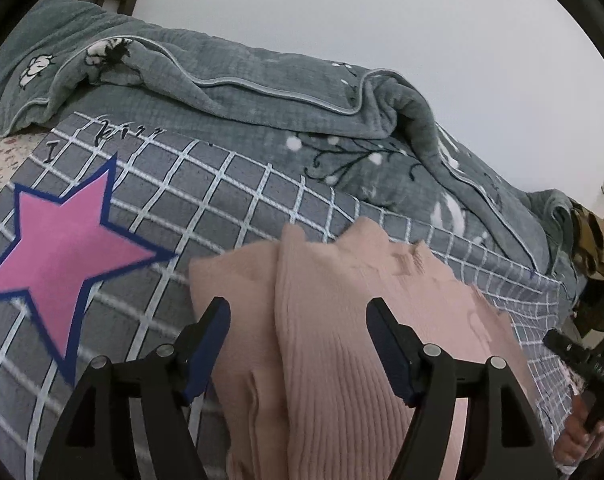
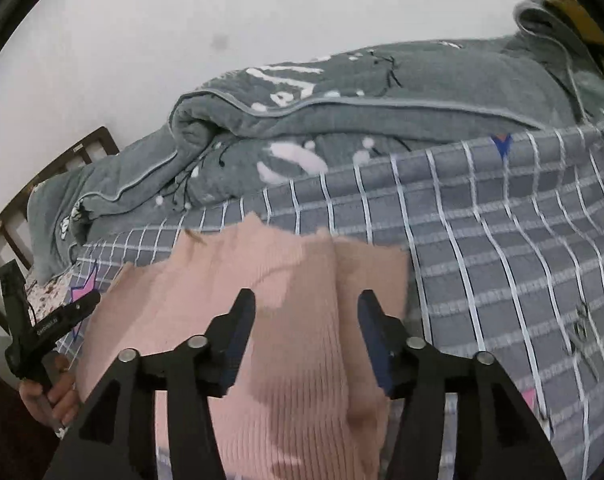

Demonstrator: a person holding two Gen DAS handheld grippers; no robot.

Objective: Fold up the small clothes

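Pink top [image 1: 322, 320] lies folded on checked sheet [image 1: 230, 200], under and ahead of both claws. Left claw [image 1: 298, 312] spread, holding nothing. Right claw [image 2: 306, 304] likewise spread, empty. Sheet lettering unreadable. Bare sheet right of right claw; quilt [image 1: 242, 92] bunched beyond.

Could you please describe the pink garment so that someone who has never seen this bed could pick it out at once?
Start at the bed, spread with a grey cover checked in white lines, with a rumpled grey-green quilt heaped along the wall. The pale pink ribbed knit garment lies on the checked cover near its front edge. It is the only knitted thing there; the large pink star beside it is merely printed on the cover.
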